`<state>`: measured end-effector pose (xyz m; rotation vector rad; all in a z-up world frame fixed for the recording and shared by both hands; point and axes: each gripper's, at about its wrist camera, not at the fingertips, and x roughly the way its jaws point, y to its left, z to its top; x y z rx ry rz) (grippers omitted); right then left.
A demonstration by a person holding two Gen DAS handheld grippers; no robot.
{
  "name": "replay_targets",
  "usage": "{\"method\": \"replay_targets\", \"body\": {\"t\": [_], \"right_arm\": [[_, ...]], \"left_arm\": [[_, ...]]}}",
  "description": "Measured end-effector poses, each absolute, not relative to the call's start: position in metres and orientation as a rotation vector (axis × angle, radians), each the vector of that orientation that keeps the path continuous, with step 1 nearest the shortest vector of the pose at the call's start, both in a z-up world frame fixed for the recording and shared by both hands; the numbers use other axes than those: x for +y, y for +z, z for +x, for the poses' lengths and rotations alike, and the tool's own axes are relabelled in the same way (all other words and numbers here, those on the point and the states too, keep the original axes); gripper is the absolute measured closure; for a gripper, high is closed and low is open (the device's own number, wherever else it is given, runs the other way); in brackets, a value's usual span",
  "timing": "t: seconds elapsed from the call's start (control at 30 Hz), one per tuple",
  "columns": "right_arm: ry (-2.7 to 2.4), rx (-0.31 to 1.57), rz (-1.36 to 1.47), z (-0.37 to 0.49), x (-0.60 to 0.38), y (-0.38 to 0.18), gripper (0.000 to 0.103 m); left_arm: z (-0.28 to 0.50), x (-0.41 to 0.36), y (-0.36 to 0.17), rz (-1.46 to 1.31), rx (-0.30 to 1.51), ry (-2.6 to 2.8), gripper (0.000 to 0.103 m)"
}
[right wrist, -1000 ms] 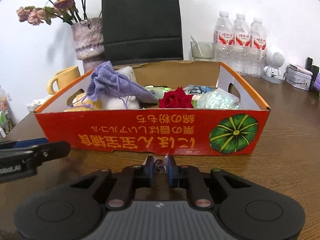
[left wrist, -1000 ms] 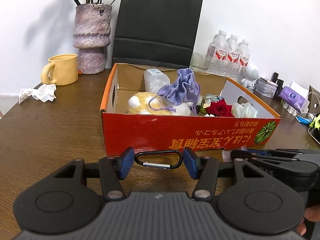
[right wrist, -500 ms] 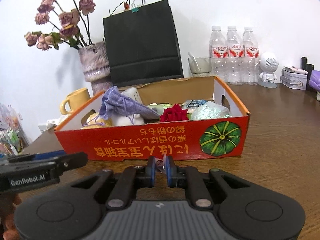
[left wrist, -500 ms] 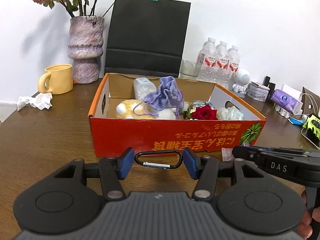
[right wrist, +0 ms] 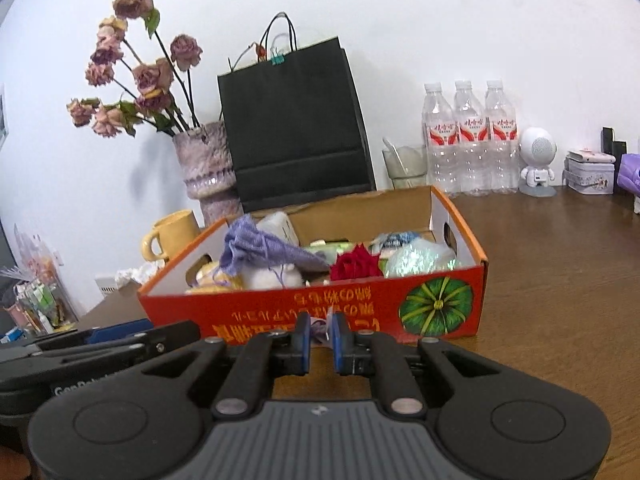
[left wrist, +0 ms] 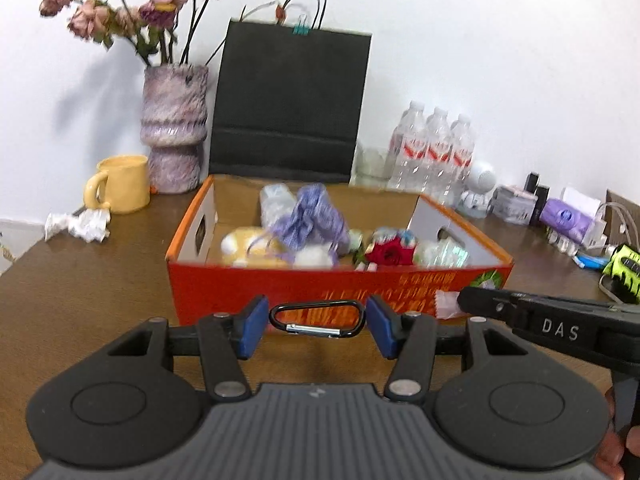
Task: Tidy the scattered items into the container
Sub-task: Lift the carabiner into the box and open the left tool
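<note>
An orange-red cardboard box [left wrist: 280, 292] stands on the wooden table and holds a purple pouch [left wrist: 316, 216], a red rose [left wrist: 390, 252], a yellow plush and other small things. My left gripper [left wrist: 317, 319] is shut on a black carabiner [left wrist: 318, 316], held crosswise between its blue pads in front of the box's near wall. In the right wrist view the box [right wrist: 260, 316] is just ahead. My right gripper [right wrist: 320, 334] is shut on a small pale packet [right wrist: 321, 325], which also shows as a packet [left wrist: 448, 304] at its tip in the left wrist view.
Behind the box stand a black paper bag [left wrist: 288, 108], a vase of dried roses [left wrist: 174, 152], a yellow mug [left wrist: 120, 184] and three water bottles [left wrist: 436, 156]. Crumpled tissue [left wrist: 80, 226] lies at the left. Small items crowd the far right edge.
Both grippers have risen and drawn back from the box, which now looks smaller and farther. The carabiner and the packet stay gripped.
</note>
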<state>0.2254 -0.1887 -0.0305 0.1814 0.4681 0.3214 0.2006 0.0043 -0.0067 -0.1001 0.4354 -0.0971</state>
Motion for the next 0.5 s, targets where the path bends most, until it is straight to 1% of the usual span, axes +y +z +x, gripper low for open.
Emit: {"method": "replay_targets", "body": {"t": [0.13,0.27,0.37,0.5], "right_arm": [[0.341,0.438,0.179,0.238,-0.194,-0.012,0.093],[0.324,0.397,0.15,0.263,-0.194,0.006,0.093],[0.318,0.386,0.157,0.289,-0.191,0.012,0.093],[0.334,0.431,0.184,0.326,-0.186,0.007,0.093]], "left_arm": [[0.213,-0.003,0.018,-0.076,0.381,-0.12,0.048],[0.242,-0.01,0.038,-0.066,0.332,-0.123,0.048],[0.268,-0.013,0.04,-0.063,0.313,-0.097,0.048],[0.296,-0.008,0.032,-0.076,0.334,-0.088,0.048]]}}
